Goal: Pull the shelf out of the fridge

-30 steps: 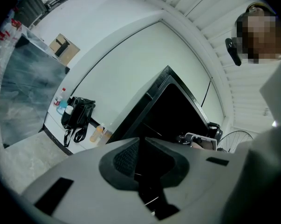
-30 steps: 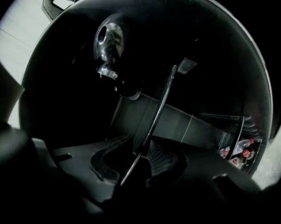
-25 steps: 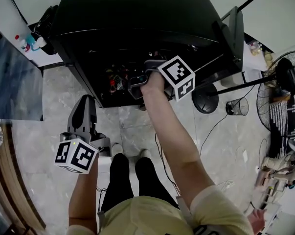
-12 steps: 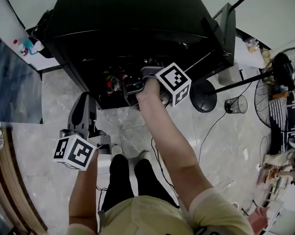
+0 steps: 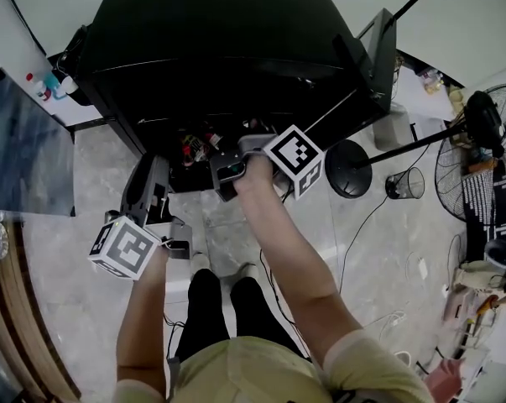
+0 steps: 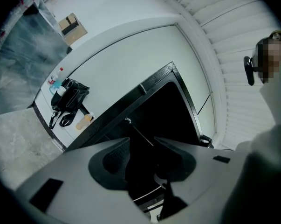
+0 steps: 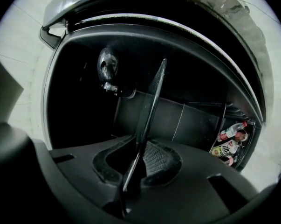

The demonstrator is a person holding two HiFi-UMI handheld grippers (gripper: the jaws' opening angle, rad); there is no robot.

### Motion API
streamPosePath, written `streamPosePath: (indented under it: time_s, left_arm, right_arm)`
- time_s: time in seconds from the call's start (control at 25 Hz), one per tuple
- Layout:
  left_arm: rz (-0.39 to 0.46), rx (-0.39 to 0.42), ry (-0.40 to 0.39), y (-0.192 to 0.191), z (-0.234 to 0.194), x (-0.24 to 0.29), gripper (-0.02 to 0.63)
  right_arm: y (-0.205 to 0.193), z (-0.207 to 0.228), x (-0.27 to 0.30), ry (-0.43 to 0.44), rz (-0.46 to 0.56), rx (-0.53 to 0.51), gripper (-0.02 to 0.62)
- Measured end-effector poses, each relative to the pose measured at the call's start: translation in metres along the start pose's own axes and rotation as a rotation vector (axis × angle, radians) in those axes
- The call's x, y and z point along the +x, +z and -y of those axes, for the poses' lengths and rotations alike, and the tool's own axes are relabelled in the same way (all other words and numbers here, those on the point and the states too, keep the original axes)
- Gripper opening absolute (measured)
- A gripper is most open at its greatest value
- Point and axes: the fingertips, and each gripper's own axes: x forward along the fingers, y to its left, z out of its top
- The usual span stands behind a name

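Observation:
The black fridge (image 5: 227, 49) stands open in front of me, its door (image 5: 385, 53) swung out to the right. In the right gripper view the dark shelf (image 7: 149, 106) shows edge-on as a thin panel running back into the fridge. My right gripper (image 7: 138, 160) is shut on its front edge; in the head view that gripper (image 5: 232, 162) sits at the fridge's opening. My left gripper (image 5: 150, 179) hangs lower left, just outside the fridge. Its jaws (image 6: 141, 153) are opening, with nothing between them.
Drink bottles (image 7: 231, 134) stand in the door rack, also seen as bottles (image 5: 194, 145) low in the fridge. A standing fan (image 5: 487, 141), its round base (image 5: 349, 168) and a wire bin (image 5: 408, 181) are on the floor to the right. A black bag (image 6: 68, 99) lies on a ledge left.
My right gripper has drawn back a little from the fridge, still clamped on the shelf. The left gripper has risen slightly toward the fridge and its jaws have spread.

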Motion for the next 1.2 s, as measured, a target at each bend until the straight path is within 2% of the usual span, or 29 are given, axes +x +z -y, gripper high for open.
streamPosePath:
  time_s: [0.32,0.8,0.92,1.2]
  left_arm:
    - [-0.014,-0.025,-0.023,-0.003,0.006,0.016,0.178]
    - [-0.024,-0.138,-0.057,-0.012,0.01,0.036,0.196]
    - [-0.025,-0.172,-0.047,-0.013,0.007,0.039,0.202]
    - [-0.02,-0.182,-0.03,-0.007,-0.001,0.042,0.204]
  right_arm:
    - [-0.003,-0.001,-0.007,0.019,-0.027,-0.017,0.051]
    - [-0.014,-0.004,-0.029,0.033,-0.075,-0.062,0.055]
    - [-0.015,-0.004,-0.033,0.038,-0.085,-0.067,0.057]
    - [-0.021,-0.006,-0.049,0.033,-0.077,-0.091,0.061]
